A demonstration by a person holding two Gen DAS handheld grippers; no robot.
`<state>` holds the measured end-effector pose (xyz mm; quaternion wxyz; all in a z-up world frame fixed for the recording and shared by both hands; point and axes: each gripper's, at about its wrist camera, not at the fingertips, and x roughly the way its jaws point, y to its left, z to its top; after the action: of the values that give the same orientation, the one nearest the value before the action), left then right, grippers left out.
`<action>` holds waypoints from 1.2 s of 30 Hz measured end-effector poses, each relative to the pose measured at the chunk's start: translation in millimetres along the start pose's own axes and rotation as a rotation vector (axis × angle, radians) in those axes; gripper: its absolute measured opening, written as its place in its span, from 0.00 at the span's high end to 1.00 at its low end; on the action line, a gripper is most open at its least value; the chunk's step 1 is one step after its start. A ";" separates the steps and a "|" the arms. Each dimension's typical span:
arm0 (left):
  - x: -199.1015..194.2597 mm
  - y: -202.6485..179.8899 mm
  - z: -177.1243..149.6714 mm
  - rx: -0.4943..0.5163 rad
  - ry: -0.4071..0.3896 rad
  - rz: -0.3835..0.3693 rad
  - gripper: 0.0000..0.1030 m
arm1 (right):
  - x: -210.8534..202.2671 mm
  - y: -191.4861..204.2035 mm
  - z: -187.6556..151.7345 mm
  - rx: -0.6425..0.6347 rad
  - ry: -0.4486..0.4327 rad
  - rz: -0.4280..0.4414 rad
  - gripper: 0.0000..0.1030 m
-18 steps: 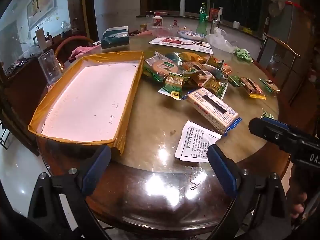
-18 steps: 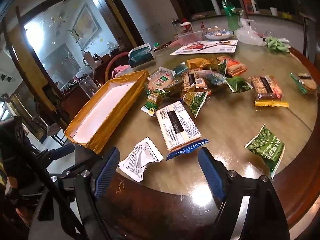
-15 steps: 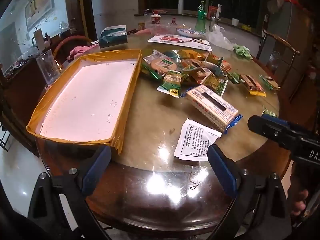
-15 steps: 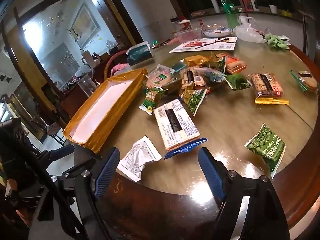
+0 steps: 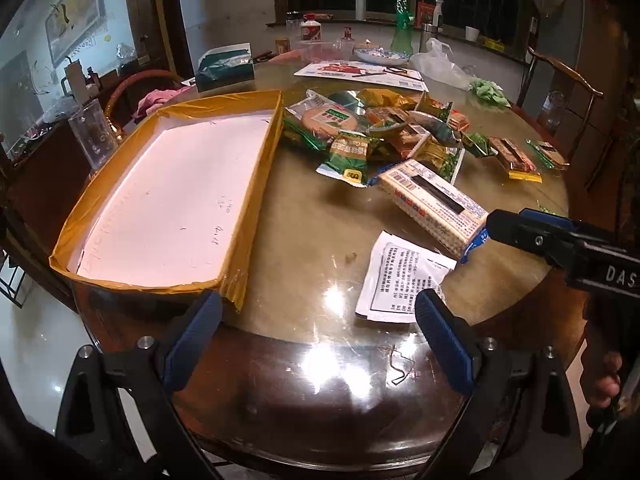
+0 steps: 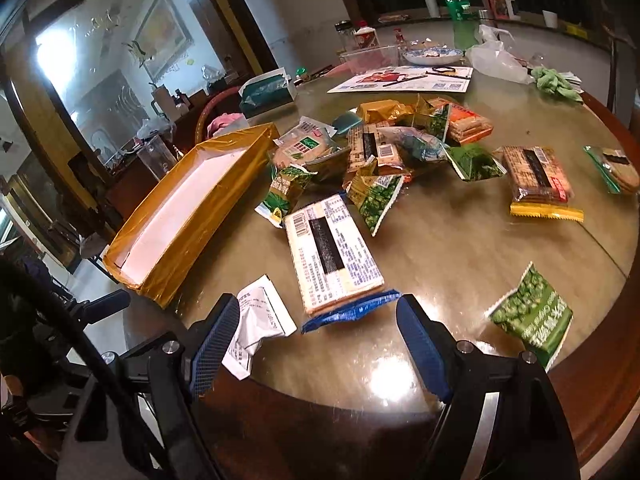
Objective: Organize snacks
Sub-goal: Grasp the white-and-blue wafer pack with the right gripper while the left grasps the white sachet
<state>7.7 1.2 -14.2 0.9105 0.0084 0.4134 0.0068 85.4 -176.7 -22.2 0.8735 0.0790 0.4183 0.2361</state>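
Left wrist view: the left gripper (image 5: 318, 336) hangs wide apart, empty, over the desk (image 5: 312, 216) edge; snacks (image 5: 384, 132) lie heaped right of the tray (image 5: 256, 184).

Right wrist view: the right gripper (image 6: 318, 342) gapes, empty, just short of the cracker pack (image 6: 332, 252), which lies right of the tray (image 6: 188, 236).

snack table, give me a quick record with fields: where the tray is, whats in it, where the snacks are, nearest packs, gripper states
tray: yellow-edged tray on the left part of the round table
tray contents: no snacks in it
snacks: heap of packets beside the tray, others scattered to the right
nearest packs: cracker pack, white sachet, green pea packet
left gripper: open, holding nothing
right gripper: open, holding nothing, cracker pack just ahead
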 end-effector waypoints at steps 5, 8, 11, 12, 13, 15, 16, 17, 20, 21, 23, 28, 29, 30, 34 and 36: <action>2.7 5.4 3.1 -0.022 0.003 -0.013 0.06 | 3.0 -3.5 8.1 -0.003 0.006 -0.004 0.21; 3.9 4.4 3.9 -0.024 0.004 -0.023 0.06 | 6.7 -5.6 13.9 -0.006 0.006 -0.013 0.21; 1.4 4.0 3.8 -0.026 -0.006 -0.041 0.06 | 18.3 -6.7 20.7 0.009 0.037 0.000 0.21; 1.0 3.4 3.8 -0.023 -0.009 -0.034 0.06 | 20.1 -6.4 21.9 0.007 0.040 0.002 0.21; 1.0 3.0 3.7 -0.021 -0.009 -0.029 0.06 | 22.3 -3.7 23.7 -0.004 0.042 0.001 0.21; 1.3 3.2 4.0 -0.026 -0.004 -0.030 0.06 | 22.0 -1.4 24.6 -0.009 0.038 -0.003 0.21; 1.6 3.5 4.7 -0.026 -0.006 -0.030 0.06 | 21.1 1.2 24.2 -0.013 0.038 0.005 0.21; 2.0 3.3 4.7 -0.021 -0.002 -0.025 0.06 | 21.0 2.5 23.3 -0.019 0.039 0.010 0.21; 5.0 2.1 5.4 -0.013 0.002 -0.016 0.06 | 26.6 6.6 24.3 -0.045 0.048 -0.017 0.21; 4.9 1.3 5.7 -0.019 -0.005 -0.022 0.06 | 29.3 7.3 25.6 -0.048 0.051 -0.027 0.21; 4.8 0.0 5.3 -0.017 -0.004 -0.024 0.06 | 36.8 9.2 28.3 -0.063 0.061 -0.036 0.21; 3.2 0.2 3.3 -0.009 -0.004 -0.022 0.06 | 63.2 13.8 27.0 -0.124 0.118 -0.098 0.26; 2.5 1.5 3.0 -0.013 -0.006 -0.025 0.06 | 67.0 15.0 24.1 -0.140 0.129 -0.123 0.31; 2.1 2.8 3.1 -0.016 -0.009 -0.031 0.06 | 70.2 16.5 21.0 -0.163 0.135 -0.164 0.35; 6.0 -0.3 4.5 -0.005 0.006 -0.042 0.06 | 61.6 12.6 12.7 -0.188 0.110 -0.193 0.41; 7.6 -4.9 6.5 0.007 0.019 -0.066 0.06 | 52.5 4.8 7.9 -0.171 0.104 -0.189 0.42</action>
<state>17.6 -3.6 -15.8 0.9062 -0.0021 0.4221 -0.0244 118.1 -146.9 -52.0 0.8726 -0.0476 0.4469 0.1915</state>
